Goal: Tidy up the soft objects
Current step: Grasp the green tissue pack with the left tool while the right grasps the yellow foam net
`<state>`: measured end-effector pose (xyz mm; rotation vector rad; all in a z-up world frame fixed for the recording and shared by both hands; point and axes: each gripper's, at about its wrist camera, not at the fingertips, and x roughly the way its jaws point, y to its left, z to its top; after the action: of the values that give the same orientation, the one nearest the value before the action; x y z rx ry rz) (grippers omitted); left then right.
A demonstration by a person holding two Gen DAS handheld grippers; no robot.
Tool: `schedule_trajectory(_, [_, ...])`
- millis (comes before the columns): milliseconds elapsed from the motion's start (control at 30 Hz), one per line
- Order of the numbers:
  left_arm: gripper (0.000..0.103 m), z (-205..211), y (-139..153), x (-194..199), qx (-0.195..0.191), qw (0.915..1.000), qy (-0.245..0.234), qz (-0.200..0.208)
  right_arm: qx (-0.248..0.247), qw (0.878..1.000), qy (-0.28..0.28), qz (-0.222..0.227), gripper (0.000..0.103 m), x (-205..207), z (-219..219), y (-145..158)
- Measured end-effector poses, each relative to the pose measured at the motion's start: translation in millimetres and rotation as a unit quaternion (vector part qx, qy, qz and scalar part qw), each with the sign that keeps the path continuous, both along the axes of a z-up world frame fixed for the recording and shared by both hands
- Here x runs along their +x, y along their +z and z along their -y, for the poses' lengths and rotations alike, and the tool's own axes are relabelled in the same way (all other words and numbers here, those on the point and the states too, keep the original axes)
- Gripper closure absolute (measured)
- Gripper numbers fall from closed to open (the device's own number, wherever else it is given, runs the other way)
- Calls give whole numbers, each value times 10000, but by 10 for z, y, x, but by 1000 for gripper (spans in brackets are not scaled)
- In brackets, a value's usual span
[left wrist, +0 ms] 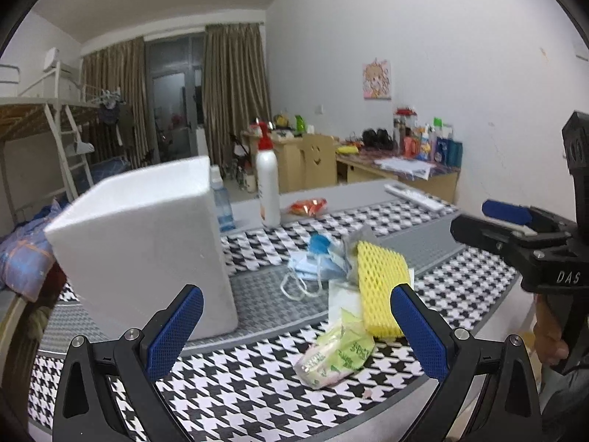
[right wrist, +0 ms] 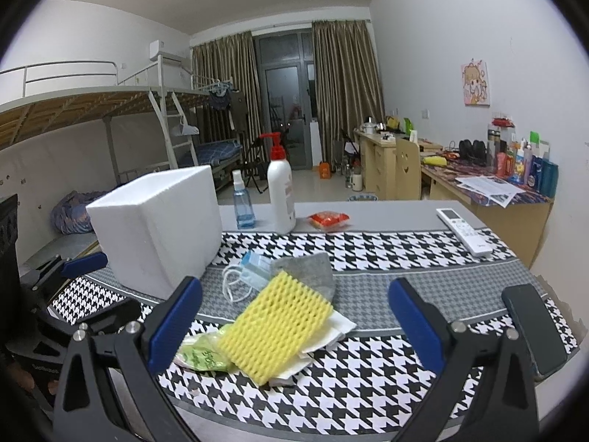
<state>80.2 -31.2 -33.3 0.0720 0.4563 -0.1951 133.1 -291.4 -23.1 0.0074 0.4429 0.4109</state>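
While the soft things lie in a pile by the white foam box [right wrist: 154,221], nothing looks sorted yet. Both the left gripper [left wrist: 294,335] and right gripper [right wrist: 294,331] have fingers wide apart, holding nothing.

Both grippers hang above the houndstooth cloth [right wrist: 386,361] with nothing between their fingers. The left gripper [left wrist: 296,326] has its blue-padded jaws spread wide, poised over the near edge of the cloth. The right gripper [right wrist: 294,326] is just as wide open, a little to the right of the other. A hand [left wrist: 552,335] grips its black handle off the cloth's right side.
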Motion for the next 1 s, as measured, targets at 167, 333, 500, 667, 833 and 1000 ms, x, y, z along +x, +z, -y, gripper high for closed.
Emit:
schedule_trajectory(167, [1,13,-133,75,80,9997,-101,-227,-93,9998,30,-157,1,46,-3,-85])
schedule_trajectory(333, [1,79,-261,146,188,9983,-262,-480,-83,9994,48,-344,1,112,5,-167])
schedule_trajectory(500, [1,141,-378,234,289,9958,-480,-718,-112,9989,93,-447,1,156,-17,-236])
schedule_trajectory(667, [2,186,-485,331,465,9917,-691,-982,-188,9984,158,-513,1,185,-53,-304])
schedule_trajectory(833, [17,297,-569,430,615,9854,-982,-1245,-206,9973,142,-688,1,246,-62,-373])
schedule_trajectory(1000, [30,339,-637,524,612,9803,-1182,-1458,-132,9968,153,-770,1,279,-35,-398])
